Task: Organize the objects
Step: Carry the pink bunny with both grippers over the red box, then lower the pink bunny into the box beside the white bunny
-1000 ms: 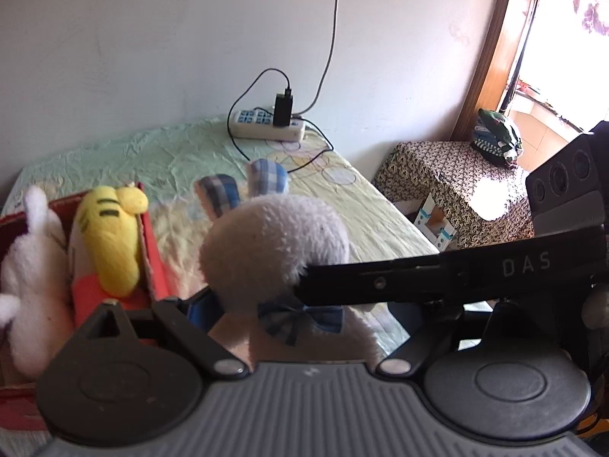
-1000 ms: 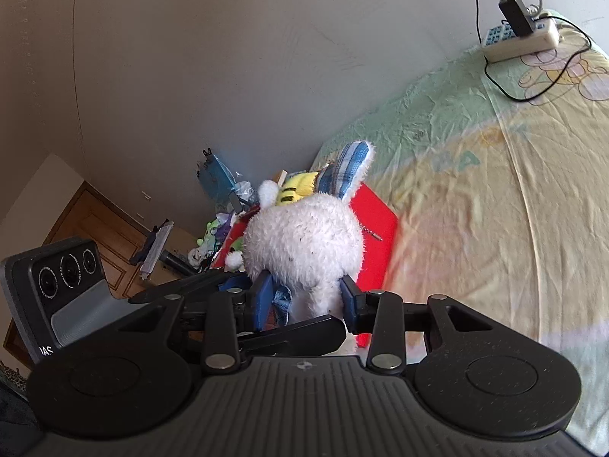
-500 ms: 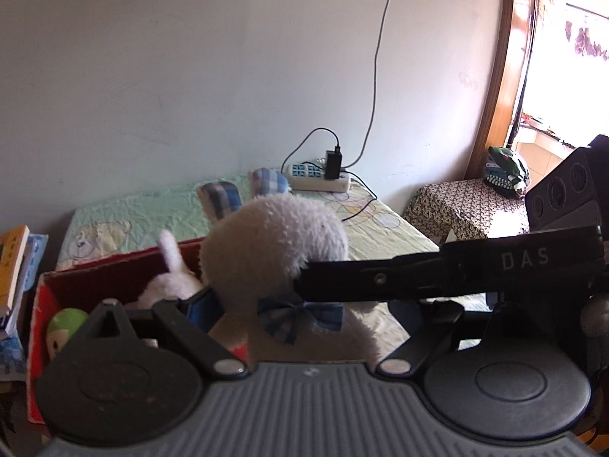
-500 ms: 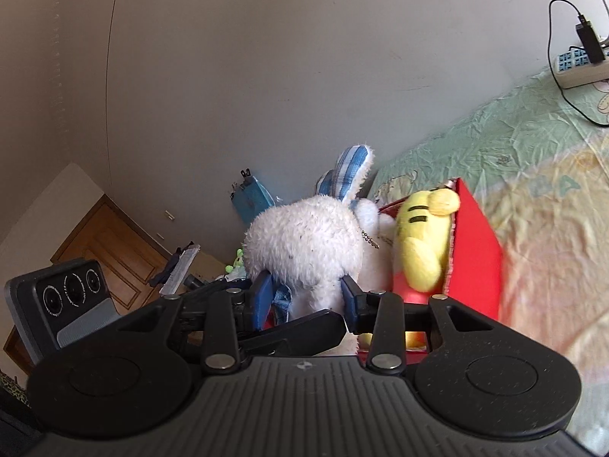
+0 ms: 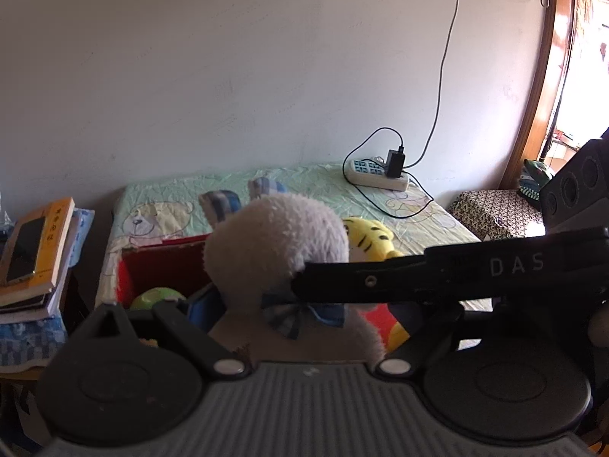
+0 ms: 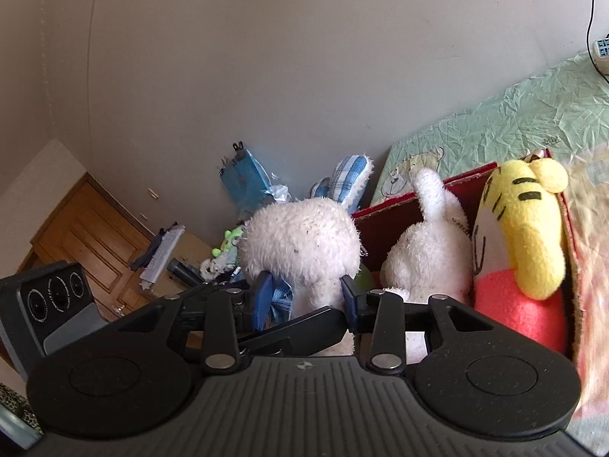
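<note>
Since a second ago you have carried the white rabbit plush (image 5: 278,251) across the bed, and the red box (image 5: 163,262), which sat off to the left then, now lies right under and behind it.

In the left wrist view, the left gripper (image 5: 304,304) has its jaws spread wide around the rabbit's body, the blue pad on the left pressed into the fur; the right pad is hidden behind the other gripper's bar, so you seem to be clasping the toy rather than holding it loosely. The rabbit hangs over the near part of the box. A green toy (image 5: 156,297) lies inside at the left end and the yellow tiger plush (image 5: 371,240) peeks out at the right. The power strip (image 5: 377,175) sits at the bed's (image 5: 323,179) far edge by the wall, and a pile of books (image 5: 34,251) is off the left edge.

In the right wrist view, the right gripper (image 6: 304,297) pinches the rabbit's neck just under the head, both blue pads sunk into the fur beside its checked bow. The box holds a second white plush (image 6: 426,255) and the tiger, at the right end.

You look well along: three toys are stowed, and this rabbit is not yet in. Lowering it into the free space and letting go is what remains, as far as shows.
</note>
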The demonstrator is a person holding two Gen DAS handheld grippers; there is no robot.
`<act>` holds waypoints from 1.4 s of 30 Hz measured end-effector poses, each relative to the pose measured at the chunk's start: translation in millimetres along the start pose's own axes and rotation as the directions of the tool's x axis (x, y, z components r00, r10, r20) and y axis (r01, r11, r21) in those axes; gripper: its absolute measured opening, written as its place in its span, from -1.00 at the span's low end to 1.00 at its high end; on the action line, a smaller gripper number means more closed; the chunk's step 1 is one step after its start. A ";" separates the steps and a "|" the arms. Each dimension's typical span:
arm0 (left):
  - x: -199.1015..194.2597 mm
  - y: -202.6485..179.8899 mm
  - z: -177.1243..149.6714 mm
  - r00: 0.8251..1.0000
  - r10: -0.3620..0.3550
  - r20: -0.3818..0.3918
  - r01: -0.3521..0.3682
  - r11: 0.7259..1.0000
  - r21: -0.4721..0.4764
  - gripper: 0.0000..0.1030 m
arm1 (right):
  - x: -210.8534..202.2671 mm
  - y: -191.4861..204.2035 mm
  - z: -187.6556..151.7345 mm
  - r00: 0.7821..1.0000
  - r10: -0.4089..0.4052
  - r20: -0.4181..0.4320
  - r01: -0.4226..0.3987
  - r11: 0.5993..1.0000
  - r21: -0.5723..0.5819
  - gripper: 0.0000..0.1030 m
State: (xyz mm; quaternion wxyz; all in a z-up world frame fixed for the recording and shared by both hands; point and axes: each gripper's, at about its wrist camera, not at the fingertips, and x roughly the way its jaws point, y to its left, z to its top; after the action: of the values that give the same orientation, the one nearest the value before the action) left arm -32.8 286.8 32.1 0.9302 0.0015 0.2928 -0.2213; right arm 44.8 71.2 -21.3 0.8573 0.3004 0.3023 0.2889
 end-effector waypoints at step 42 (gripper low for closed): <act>56.9 51.8 -26.7 0.982 -0.030 -0.186 0.013 0.996 -0.090 0.99 | 43.2 -7.2 -21.3 0.977 -0.178 -0.120 0.181 0.983 0.012 -0.18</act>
State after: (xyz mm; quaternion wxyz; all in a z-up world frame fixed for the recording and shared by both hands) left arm 15.6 313.7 -27.6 0.8953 -0.0222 0.3884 -0.2169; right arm 60.4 103.0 -54.7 0.8570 0.2641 0.3816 0.2240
